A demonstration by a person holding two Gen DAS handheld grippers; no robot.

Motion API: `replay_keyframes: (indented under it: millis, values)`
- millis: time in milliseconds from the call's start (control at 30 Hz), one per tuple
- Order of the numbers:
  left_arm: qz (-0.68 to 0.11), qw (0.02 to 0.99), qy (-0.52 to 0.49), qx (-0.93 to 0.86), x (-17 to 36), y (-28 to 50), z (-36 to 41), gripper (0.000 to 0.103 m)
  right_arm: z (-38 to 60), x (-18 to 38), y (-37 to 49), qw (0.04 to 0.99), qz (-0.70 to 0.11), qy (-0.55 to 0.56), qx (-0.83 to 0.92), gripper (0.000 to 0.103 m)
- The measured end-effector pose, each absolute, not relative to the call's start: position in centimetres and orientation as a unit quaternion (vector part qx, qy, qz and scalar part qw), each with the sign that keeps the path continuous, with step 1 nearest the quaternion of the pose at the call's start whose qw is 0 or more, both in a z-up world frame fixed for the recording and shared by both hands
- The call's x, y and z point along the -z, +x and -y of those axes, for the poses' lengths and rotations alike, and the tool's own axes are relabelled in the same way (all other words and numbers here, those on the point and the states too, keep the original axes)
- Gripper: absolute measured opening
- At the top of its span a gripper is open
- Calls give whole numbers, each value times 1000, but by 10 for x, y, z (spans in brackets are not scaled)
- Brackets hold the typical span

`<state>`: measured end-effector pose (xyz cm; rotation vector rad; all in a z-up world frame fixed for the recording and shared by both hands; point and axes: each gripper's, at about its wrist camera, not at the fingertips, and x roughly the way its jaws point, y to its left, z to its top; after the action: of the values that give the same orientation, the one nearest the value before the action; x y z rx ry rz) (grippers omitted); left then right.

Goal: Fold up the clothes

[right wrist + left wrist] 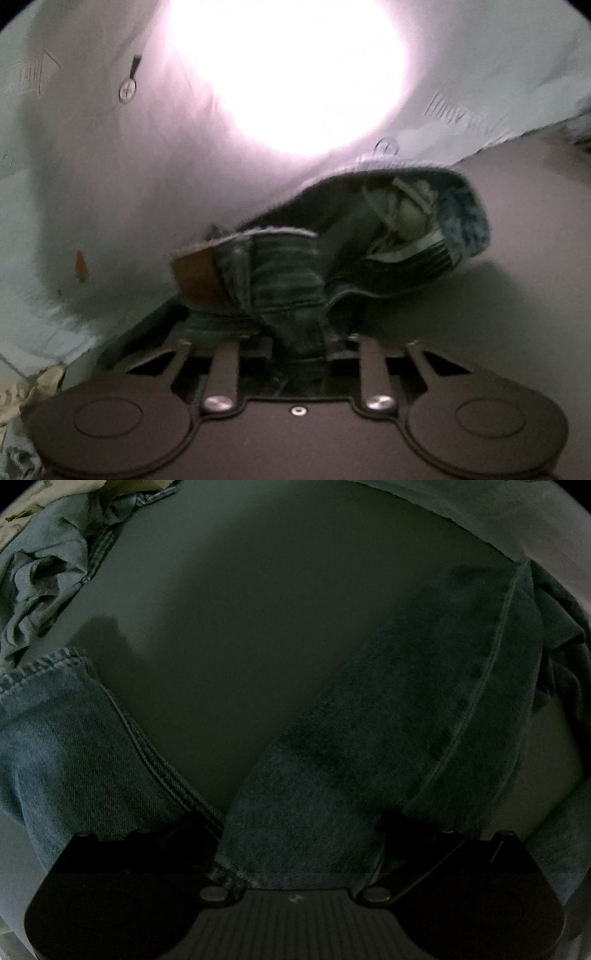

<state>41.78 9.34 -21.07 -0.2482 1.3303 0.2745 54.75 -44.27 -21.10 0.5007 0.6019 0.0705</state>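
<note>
both grippers are clamping denim: the left gripper (pixel 295 856) is pinching a dark fold of the jeans (pixel 388 720) at 6 o'clock in its view, and the right gripper (pixel 295 354) is squeezing the waistband (pixel 258 266), whose brown patch (pixel 195 273) is sitting at 9 o'clock. farther out, the jeans are draping over the grey table (pixel 240 627), legs splaying toward 8 and 2 o'clock, with crumpled clothes (pixel 48 572) piling up at 10 o'clock. this looks like the lift-and-spread step; next, the pair likely needs pulling taut and laying flat.
</note>
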Motion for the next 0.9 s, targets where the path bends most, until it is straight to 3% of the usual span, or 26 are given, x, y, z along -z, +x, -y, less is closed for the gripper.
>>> replay_keyframes:
  millis: [200, 433, 800, 900]
  values:
    - [-601, 781, -113, -128, 206, 403, -98, 103, 434, 170, 491, 955, -249, 160, 23, 16]
    - [-606, 777, -117, -126, 200, 394, -102, 103, 471, 145, 412, 954, -225, 150, 129, 16]
    - [-538, 829, -104, -114, 159, 322, -105, 103, 538, 175, 269, 894, -278, 196, 293, 10]
    - [-521, 841, -100, -107, 136, 361, -67, 103, 544, 189, 235, 870, -288, 217, 336, 9]
